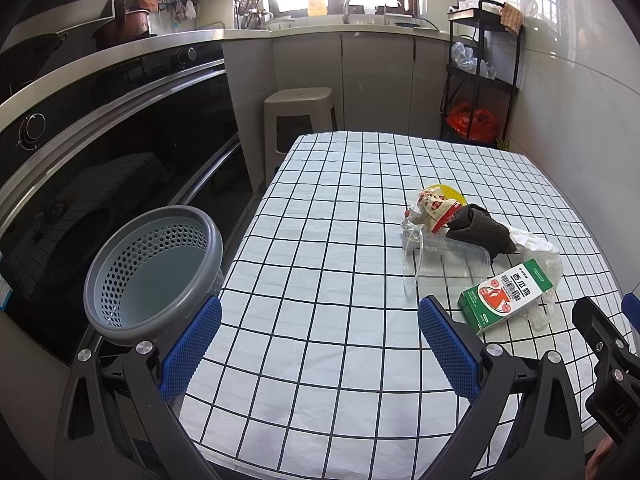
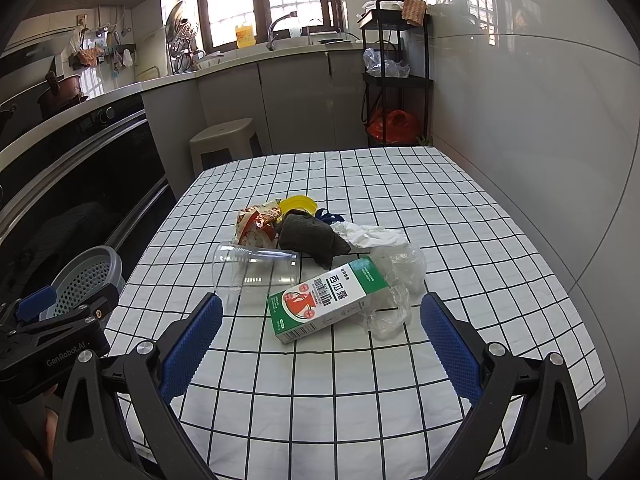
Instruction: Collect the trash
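While nothing had yet gone into the grey bin [image 1: 154,276], which stood just left of the left gripper [image 1: 320,340], both claws hung wide open and empty. The green box [image 2: 326,298] lay just ahead between the right gripper [image 2: 322,338] pads; the next move probably called for lowering and closing on it.

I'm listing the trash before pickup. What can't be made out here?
- Blue item, right view: mostly hidden behind the dark cloth; absent from the left view.
- Yellow lid, both views: partly covered by the wrapper.
- Basket floor: front part behind its rim.
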`<state>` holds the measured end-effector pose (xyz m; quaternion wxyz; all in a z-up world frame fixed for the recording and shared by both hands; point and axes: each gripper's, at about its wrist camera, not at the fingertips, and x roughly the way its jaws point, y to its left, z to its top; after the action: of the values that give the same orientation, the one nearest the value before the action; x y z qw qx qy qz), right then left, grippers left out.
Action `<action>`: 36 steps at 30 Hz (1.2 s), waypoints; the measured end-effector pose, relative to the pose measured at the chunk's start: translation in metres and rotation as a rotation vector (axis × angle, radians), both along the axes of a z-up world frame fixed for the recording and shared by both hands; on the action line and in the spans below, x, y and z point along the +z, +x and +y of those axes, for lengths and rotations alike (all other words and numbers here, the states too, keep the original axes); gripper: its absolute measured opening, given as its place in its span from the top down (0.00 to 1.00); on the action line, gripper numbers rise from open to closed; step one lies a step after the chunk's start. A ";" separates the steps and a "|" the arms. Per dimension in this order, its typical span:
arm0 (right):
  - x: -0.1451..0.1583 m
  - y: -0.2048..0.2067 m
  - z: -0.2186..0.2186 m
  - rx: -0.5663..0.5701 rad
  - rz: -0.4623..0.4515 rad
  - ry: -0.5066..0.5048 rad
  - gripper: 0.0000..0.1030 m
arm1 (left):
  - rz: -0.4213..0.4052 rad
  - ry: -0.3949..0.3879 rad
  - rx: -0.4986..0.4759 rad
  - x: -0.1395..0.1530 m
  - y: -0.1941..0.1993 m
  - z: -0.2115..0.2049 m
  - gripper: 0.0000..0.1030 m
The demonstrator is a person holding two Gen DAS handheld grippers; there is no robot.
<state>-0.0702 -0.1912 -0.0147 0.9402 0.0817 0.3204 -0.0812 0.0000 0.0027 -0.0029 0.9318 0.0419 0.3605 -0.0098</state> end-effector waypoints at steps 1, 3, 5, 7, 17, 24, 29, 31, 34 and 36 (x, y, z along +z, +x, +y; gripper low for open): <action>0.000 0.000 0.000 0.000 0.001 0.002 0.08 | 0.001 0.000 0.000 -0.001 0.000 0.001 0.06; -0.001 0.001 0.000 0.004 0.005 0.010 0.08 | 0.004 0.000 0.000 -0.002 0.001 0.002 0.06; -0.003 0.002 -0.003 0.008 0.011 0.027 0.08 | 0.008 0.000 0.002 -0.003 0.002 0.002 0.06; -0.006 0.002 -0.007 0.005 0.017 0.042 0.08 | 0.014 -0.001 0.006 -0.005 0.003 0.003 0.06; -0.027 0.000 -0.048 -0.057 0.072 0.074 0.08 | 0.049 0.000 -0.008 -0.023 0.013 -0.003 0.06; -0.042 -0.001 -0.074 -0.092 0.108 0.110 0.08 | 0.067 -0.005 -0.040 -0.035 0.019 -0.015 0.06; -0.052 0.002 -0.081 -0.101 0.142 0.089 0.08 | 0.069 0.010 -0.052 -0.042 0.023 -0.022 0.06; -0.053 0.006 -0.084 -0.096 0.154 0.098 0.08 | 0.077 0.006 -0.058 -0.044 0.025 -0.024 0.06; -0.053 0.013 -0.091 -0.093 0.167 0.112 0.08 | 0.087 -0.008 -0.061 -0.045 0.031 -0.024 0.06; -0.051 0.020 -0.097 -0.079 0.176 0.125 0.08 | 0.091 -0.006 -0.059 -0.044 0.036 -0.024 0.06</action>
<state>-0.0504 -0.2881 -0.0652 0.8975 0.1454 0.4029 -0.1050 0.0365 -0.0210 -0.0474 0.9138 0.0491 0.4012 -0.0404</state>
